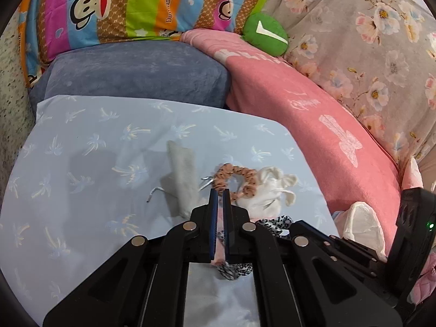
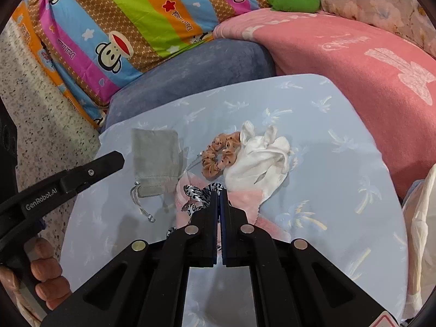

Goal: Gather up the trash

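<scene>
Left gripper [image 1: 220, 193] clamped on pink fabric pouch [image 2: 245, 199]; right gripper [image 2: 219, 190] closed on black-and-white leopard-print scrunchie [image 2: 197, 193] lying on that pouch. Just beyond pouch on pale blue palm-print sheet [image 2: 313, 109]: tan spotted scrunchie [image 2: 218, 154], white drawstring bag [image 2: 259, 160], grey drawstring pouch [image 2: 155, 155].

We see the bed from two wrist cameras, each close above and tilted down along its own claw toward the far pillows. Both share the pale blue sheet [image 1: 81, 163], orange scrunchie [image 1: 231, 175] and grey pouch [image 2: 155, 155].
</scene>
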Motion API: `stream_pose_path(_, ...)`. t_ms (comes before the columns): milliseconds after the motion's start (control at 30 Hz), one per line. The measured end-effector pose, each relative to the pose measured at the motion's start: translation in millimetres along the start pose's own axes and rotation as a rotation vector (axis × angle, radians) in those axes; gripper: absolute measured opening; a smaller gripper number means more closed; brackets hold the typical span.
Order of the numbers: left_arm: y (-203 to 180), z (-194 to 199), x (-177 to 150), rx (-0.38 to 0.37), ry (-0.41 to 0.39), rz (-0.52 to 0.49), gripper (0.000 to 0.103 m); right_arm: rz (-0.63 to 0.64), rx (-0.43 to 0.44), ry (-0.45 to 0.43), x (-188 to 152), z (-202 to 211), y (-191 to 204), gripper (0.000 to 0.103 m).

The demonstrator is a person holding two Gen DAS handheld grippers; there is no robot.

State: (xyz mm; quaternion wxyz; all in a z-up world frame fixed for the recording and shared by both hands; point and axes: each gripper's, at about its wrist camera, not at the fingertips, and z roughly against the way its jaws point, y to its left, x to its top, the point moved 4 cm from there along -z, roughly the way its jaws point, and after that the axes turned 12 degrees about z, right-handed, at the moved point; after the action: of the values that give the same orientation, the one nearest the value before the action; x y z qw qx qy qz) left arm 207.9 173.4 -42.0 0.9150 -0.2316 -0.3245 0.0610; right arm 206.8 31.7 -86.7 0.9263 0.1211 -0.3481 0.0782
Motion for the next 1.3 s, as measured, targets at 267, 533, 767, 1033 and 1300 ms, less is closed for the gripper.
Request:
stream_pose_path(267,-44,14,-8,-0.043,-0.018,-0.067,0.004,-0.037,-0.026,-0.113,10,66,-26,0.002)
stream_pose_path(533,-81,24,-18,-0.105,-0.012,-0.096,0.004,-0.107,-0.087,-0.198,4,128,-72,0.002)
stream_pose_path(767,-69,24,-26,-0.072,0.007,-0.07,0.004,-0.16,-0.106,-0.208,-12,150,-97,0.002)
stream_pose_path(1033,-5,5,-34,0.094,0.021,0.03,0.066,-0.175,-0.069,-0.196,-20,140,-96,0.002)
stream_pose_path(1300,44,-28,-27,0.197,0.055,0.133,0.067,-0.151,-0.028,-0.155,-19,110,-72,0.002)
